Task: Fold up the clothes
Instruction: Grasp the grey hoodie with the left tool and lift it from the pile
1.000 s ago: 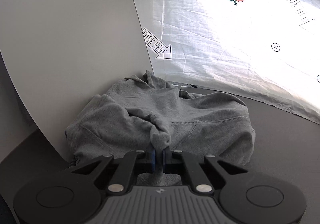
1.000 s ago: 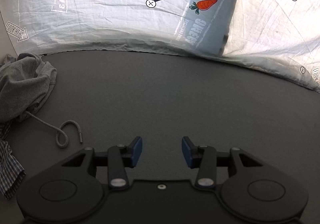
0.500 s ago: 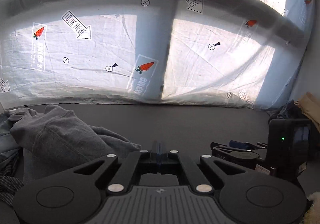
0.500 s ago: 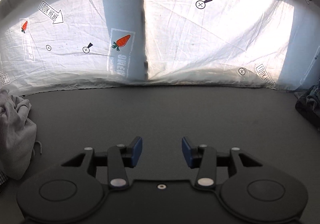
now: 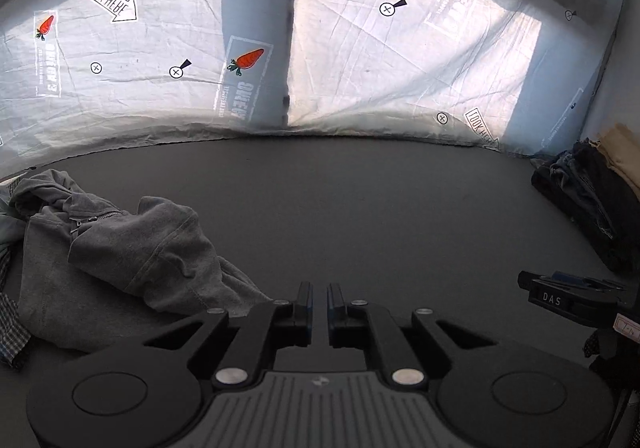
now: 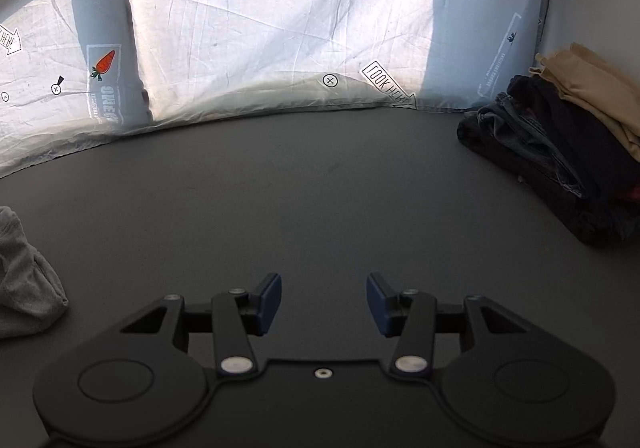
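Over the dark grey matte surface (image 5: pixel 360 207) both grippers tilt downward w/ nothing between their fingers. Left gripper (image 5: pixel 318 312): fingers nearly together, only a thin slit showing bare surface; its jaws have just been opening a little, empty. Right gripper (image 6: pixel 324 302): blue-padded fingers (image 6: pixel 269 298) stand moderately wide apart, empty, above bare surface.

Crumpled grey zip-up sweatshirt (image 5: pixel 120 260) lies on the surface to the left of the left gripper's fingers, its near edge just beside the left finger linkage, not between the pads. In right wrist view only a bit of it shows at the far left edge, well apart from those fingers. It's heaped & rumpled, unfolded, w/ a metal zipper (image 5: pixel 90 219) visible near the top & stitched seams across the folds.

Stack of folded dark, denim & tan clothes (image 6: pixel 560 151) sits at the far right, against the white printed backdrop sheet (image 6: pixel 280 27).
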A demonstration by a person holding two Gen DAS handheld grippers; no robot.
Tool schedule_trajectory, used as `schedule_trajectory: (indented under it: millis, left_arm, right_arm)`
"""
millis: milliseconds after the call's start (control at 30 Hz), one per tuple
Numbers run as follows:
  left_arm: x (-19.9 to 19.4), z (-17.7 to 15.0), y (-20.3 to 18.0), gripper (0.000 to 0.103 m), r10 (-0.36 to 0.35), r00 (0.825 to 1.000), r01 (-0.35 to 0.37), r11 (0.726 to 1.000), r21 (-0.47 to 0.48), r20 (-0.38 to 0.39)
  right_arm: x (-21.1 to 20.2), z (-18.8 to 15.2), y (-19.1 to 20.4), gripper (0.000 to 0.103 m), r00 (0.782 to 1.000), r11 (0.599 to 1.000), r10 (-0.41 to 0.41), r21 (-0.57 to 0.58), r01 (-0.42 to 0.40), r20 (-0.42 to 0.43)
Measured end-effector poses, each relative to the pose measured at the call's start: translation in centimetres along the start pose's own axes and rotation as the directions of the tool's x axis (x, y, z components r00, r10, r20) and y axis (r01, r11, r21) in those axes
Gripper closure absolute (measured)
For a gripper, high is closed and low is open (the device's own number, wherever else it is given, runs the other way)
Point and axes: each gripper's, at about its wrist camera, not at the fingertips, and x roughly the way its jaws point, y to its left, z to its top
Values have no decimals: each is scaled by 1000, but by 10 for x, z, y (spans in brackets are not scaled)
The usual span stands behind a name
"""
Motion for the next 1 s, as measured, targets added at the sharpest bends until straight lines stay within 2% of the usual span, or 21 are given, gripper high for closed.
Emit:
schedule_trajectory:
  millis: [133, 233, 300, 400, 467, 567, 633, 700, 767, 867, 933, 1000]
  left_arm:
    - [2, -2, 65, 88, 126, 991, -130, 984, -122, -36]
    - [4, -2, 116, 86, 199, 978, -207, 961, -181, -63]
    - [4, -2, 144, 83, 229, 970, -242, 948, -207, -84]
    - [14, -4, 193, 74, 273, 955, -293, 928, -231, -113]
    - [28, -1, 228, 62, 303, 944, -326, 917, -228, -129]
    - [51, 6, 274, 56, 316, 935, -347, 910, -227, -162]
    - [66, 12, 302, 53, 312, 934, -347, 908, -236, -173]
    - [82, 21, 326, 47, 280, 946, -313, 918, -245, -161]
    - [97, 31, 340, 34, 241, 960, -270, 931, -244, -143]
    - [119, 45, 350, 29, 178, 978, -200, 952, -230, -111]
    - [136, 52, 351, 29, 146, 984, -166, 961, -220, -106]
    - [150, 56, 350, 34, 130, 984, -154, 964, -217, -119]
  right_arm:
    - [10, 8, 53, 55, 993, 992, 120, -35, -121, -25]
    - [19, 13, 103, 55, 973, 972, 224, -59, -228, -63]
    - [25, 19, 142, 55, 951, 951, 296, -66, -303, -92]
    - [39, 30, 198, 51, 903, 908, 411, -33, -418, -130]
    - [52, 38, 229, 48, 874, 883, 463, -4, -469, -148]
    - [75, 49, 272, 48, 842, 861, 509, 85, -502, -179]
    - [85, 56, 288, 48, 829, 849, 527, 150, -506, -185]
    - [91, 61, 305, 44, 834, 852, 520, 179, -492, -184]
    - [96, 66, 319, 37, 845, 864, 500, 184, -469, -190]
    - [105, 67, 336, 34, 855, 881, 470, 173, -440, -222]
    - [110, 65, 347, 38, 869, 906, 424, 110, -410, -256]
    - [109, 62, 353, 60, 878, 917, 393, 51, -395, -272]
